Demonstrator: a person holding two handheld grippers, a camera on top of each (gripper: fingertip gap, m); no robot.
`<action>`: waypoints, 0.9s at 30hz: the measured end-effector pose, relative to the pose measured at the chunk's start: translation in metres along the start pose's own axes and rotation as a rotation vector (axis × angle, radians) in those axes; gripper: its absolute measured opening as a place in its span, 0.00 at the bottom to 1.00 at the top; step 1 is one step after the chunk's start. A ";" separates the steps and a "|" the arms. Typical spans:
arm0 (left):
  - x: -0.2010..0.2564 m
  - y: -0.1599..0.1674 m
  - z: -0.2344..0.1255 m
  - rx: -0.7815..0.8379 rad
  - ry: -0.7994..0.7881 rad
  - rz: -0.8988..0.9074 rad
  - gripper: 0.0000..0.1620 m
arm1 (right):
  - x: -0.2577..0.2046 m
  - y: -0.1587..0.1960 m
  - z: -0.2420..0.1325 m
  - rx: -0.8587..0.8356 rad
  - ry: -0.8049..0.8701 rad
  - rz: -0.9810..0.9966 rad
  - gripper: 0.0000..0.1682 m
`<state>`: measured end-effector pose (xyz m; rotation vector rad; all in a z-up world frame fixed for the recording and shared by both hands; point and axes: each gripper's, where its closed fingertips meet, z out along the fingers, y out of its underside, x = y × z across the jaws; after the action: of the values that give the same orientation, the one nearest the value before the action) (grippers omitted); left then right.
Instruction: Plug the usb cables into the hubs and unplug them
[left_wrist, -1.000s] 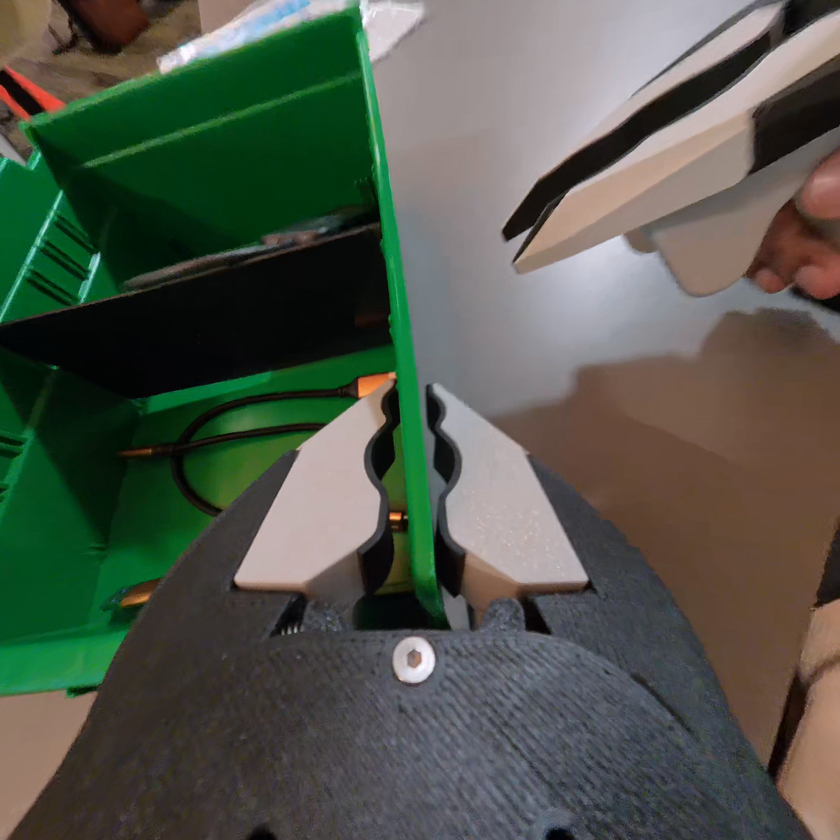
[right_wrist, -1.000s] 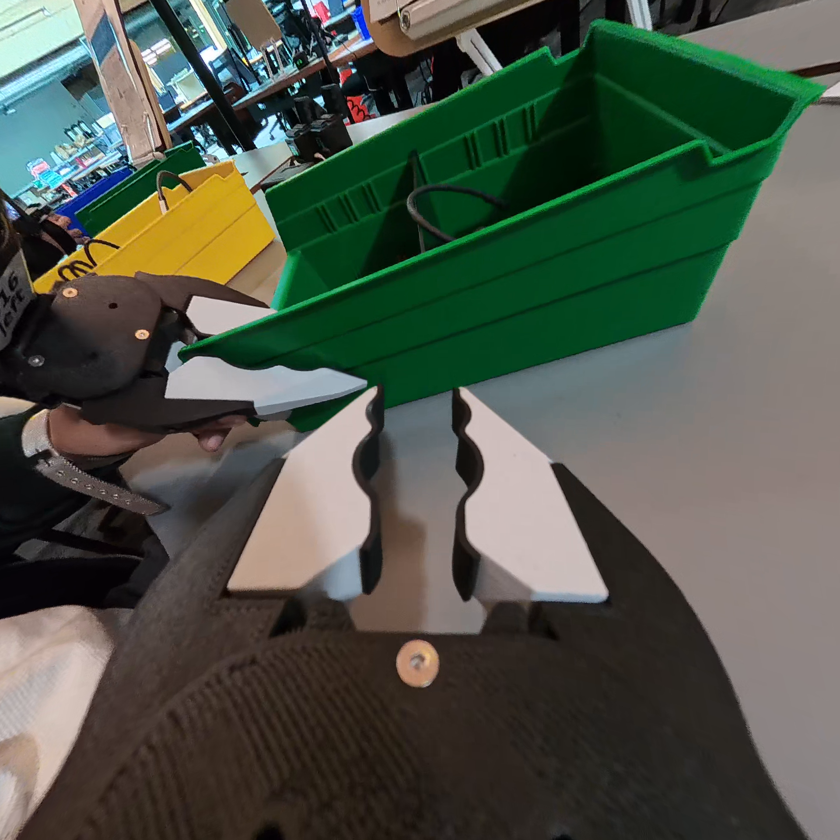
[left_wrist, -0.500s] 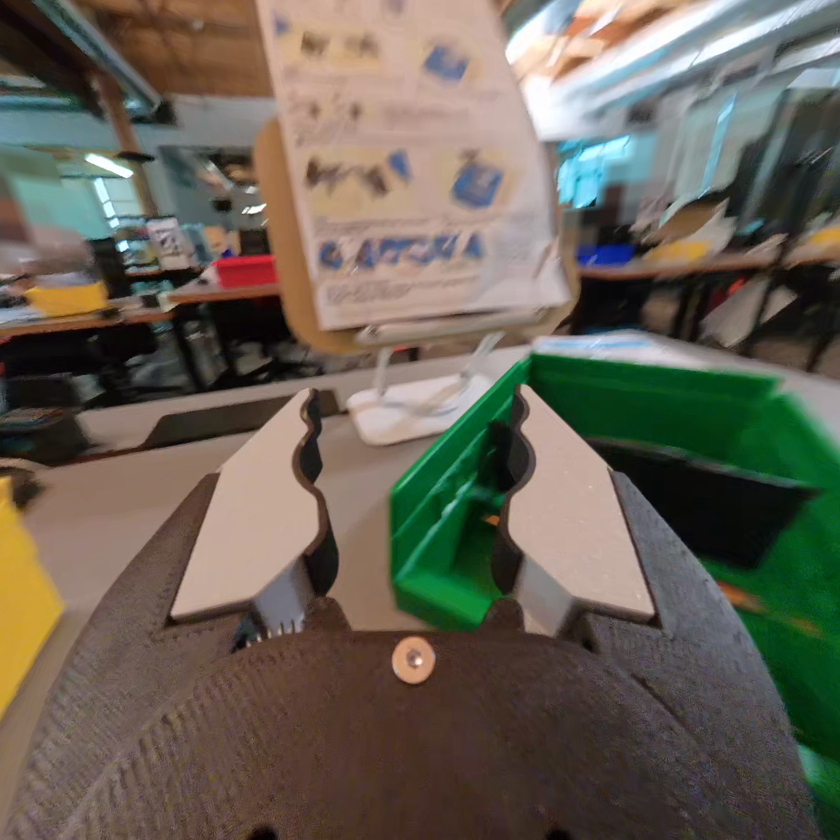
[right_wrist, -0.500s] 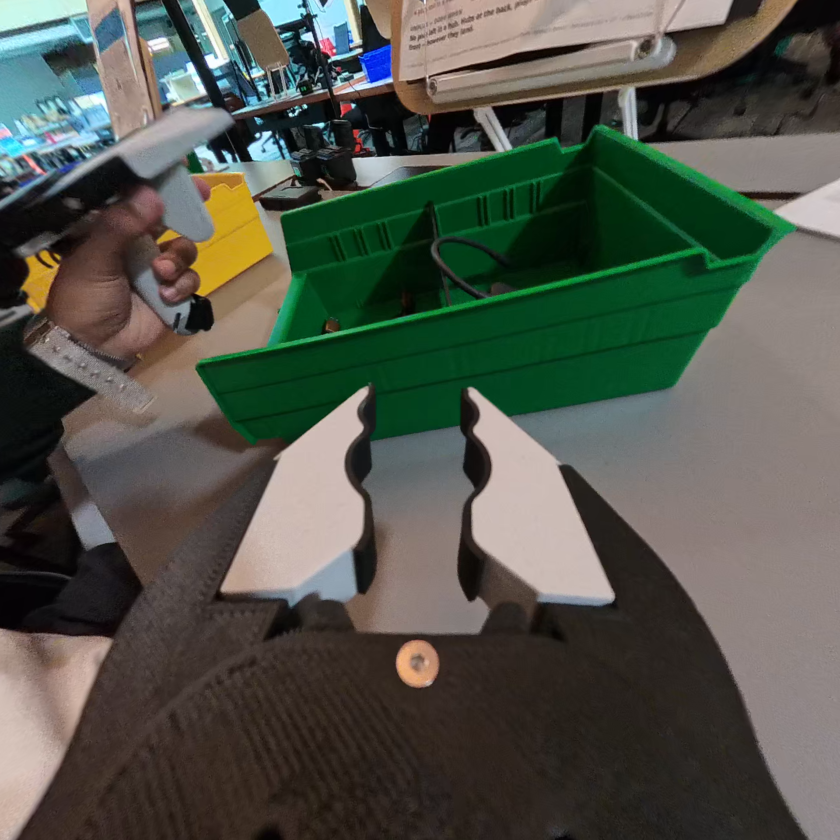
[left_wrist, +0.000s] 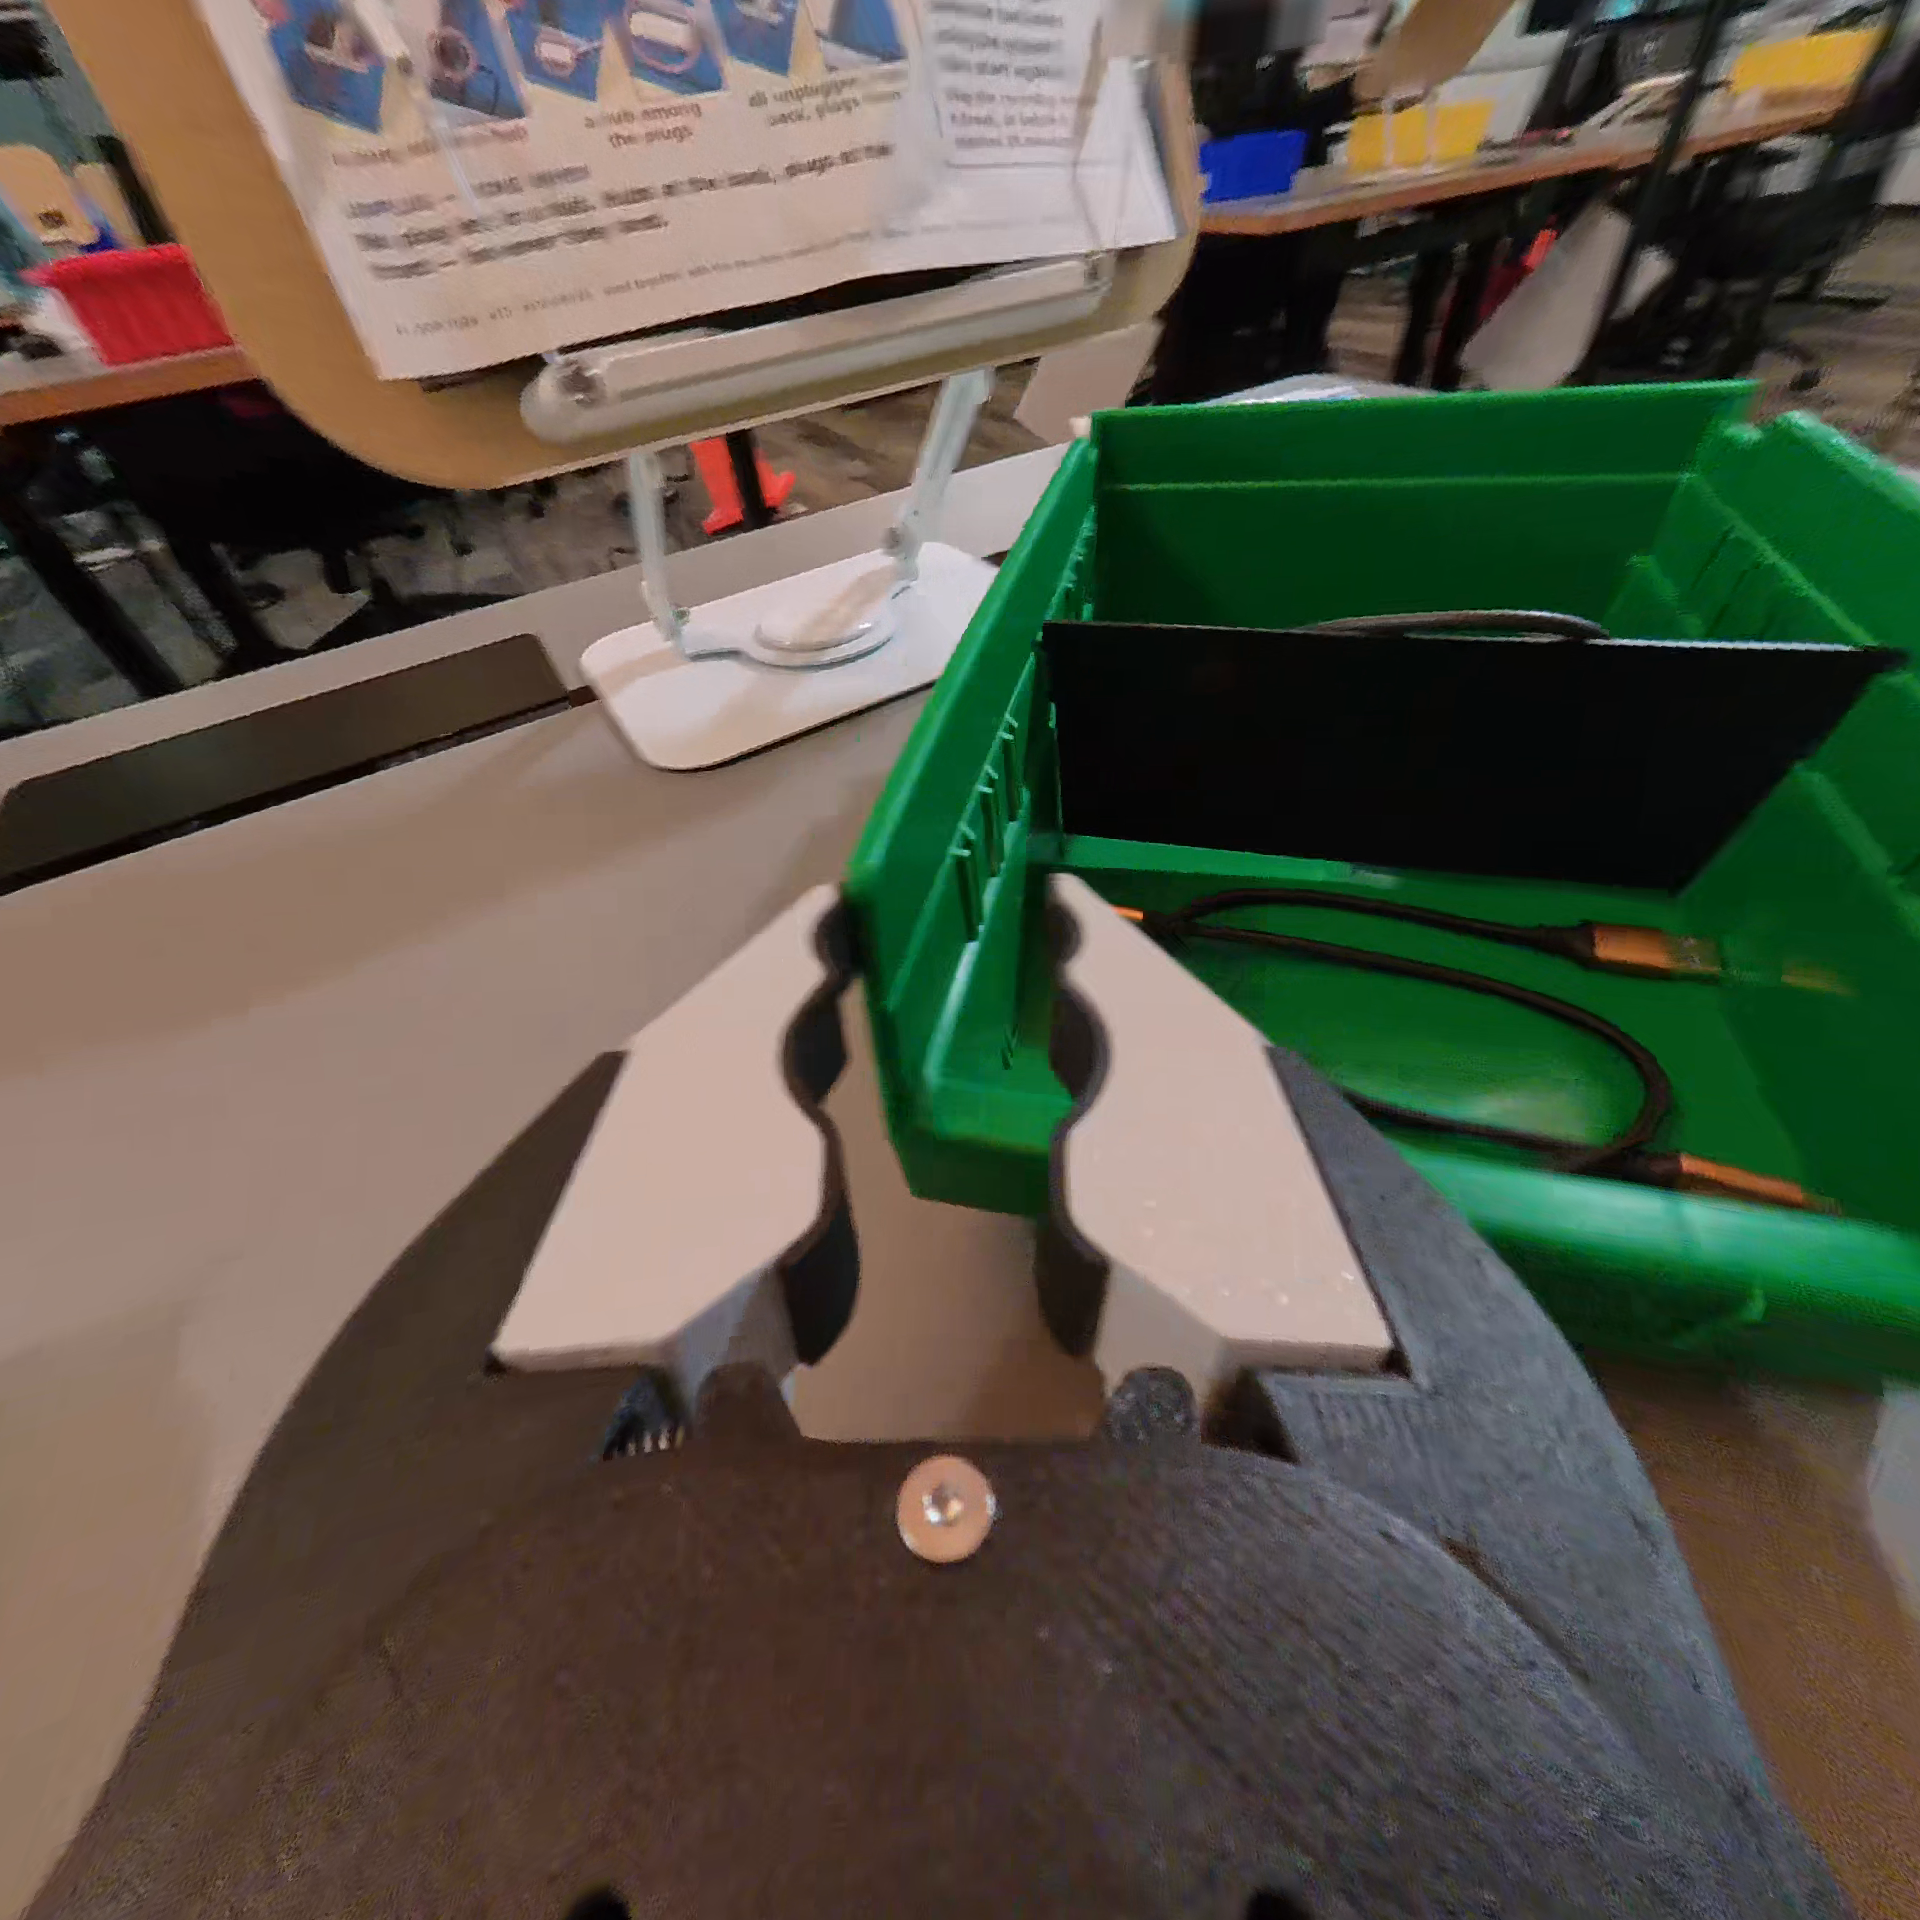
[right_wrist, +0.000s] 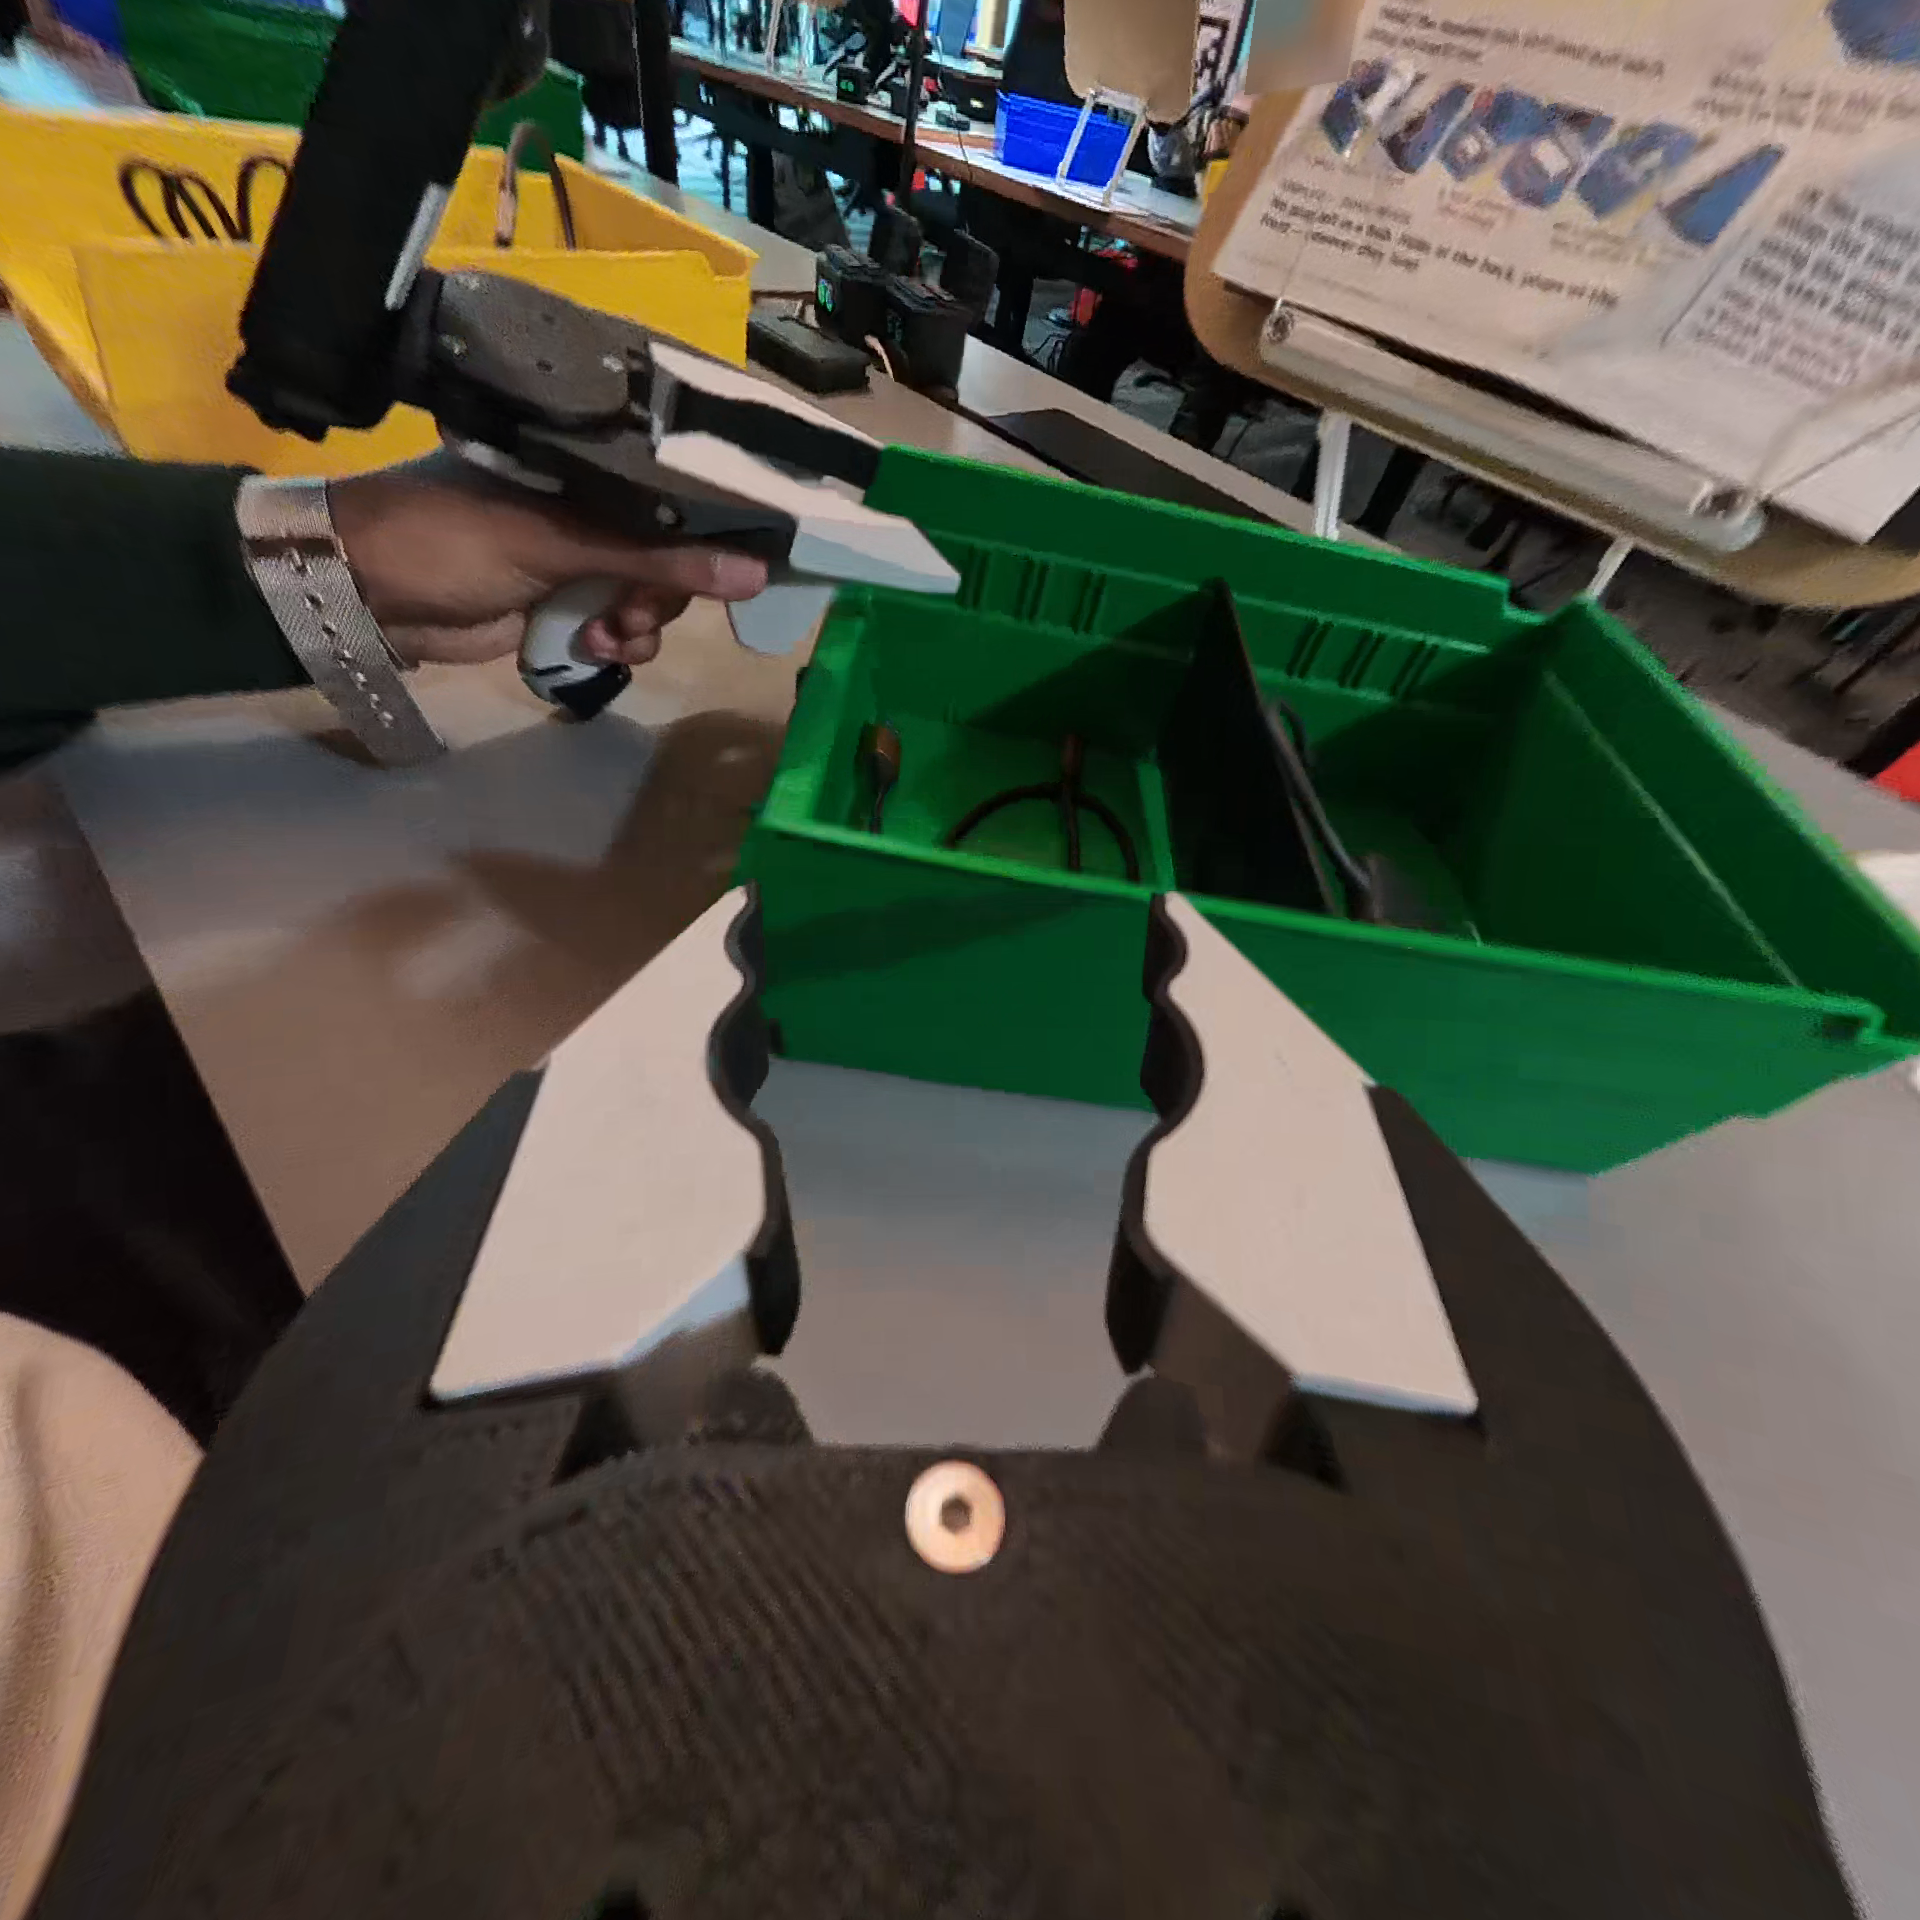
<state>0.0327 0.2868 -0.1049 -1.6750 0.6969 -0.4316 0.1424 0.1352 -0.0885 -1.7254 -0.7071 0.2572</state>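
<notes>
Your green bin (left_wrist: 1351, 499) sits on the grey desk (left_wrist: 364, 987), split by an upright black divider (left_wrist: 1403, 758) into two compartments. In the nearer compartment a black usb cable (left_wrist: 1538, 1039) with orange plug ends lies looped on the bin floor; behind the divider another dark cable (right_wrist: 1320, 821) shows only in part, and you cannot tell from here what else lies there. Your left claw (left_wrist: 945, 935) stands apart, its fingers straddling the bin's near corner wall without clamping it. Your right claw (right_wrist: 951, 925) is spread wide and empty, held over the desk just short of the bin's side wall. A yellow bin (right_wrist: 156, 301) holding coiled black cables stands well apart on the left, and a stand with a printed sheet (left_wrist: 727, 187) rises behind the green bin.
</notes>
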 end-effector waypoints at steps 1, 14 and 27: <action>0.011 -0.001 -0.001 0.005 0.066 -0.002 0.12 | 0.001 0.001 0.001 -0.016 0.026 -0.025 0.44; 0.180 0.001 -0.033 0.058 0.609 0.310 0.15 | 0.155 0.050 -0.066 -0.080 0.407 0.255 0.42; 0.161 -0.006 -0.027 0.050 0.609 0.117 0.25 | 0.124 0.107 -0.073 -0.384 0.296 0.291 0.74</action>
<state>0.1377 0.1619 -0.1071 -1.4447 1.2089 -0.8828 0.3128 0.1349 -0.1448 -2.1789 -0.2967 0.0617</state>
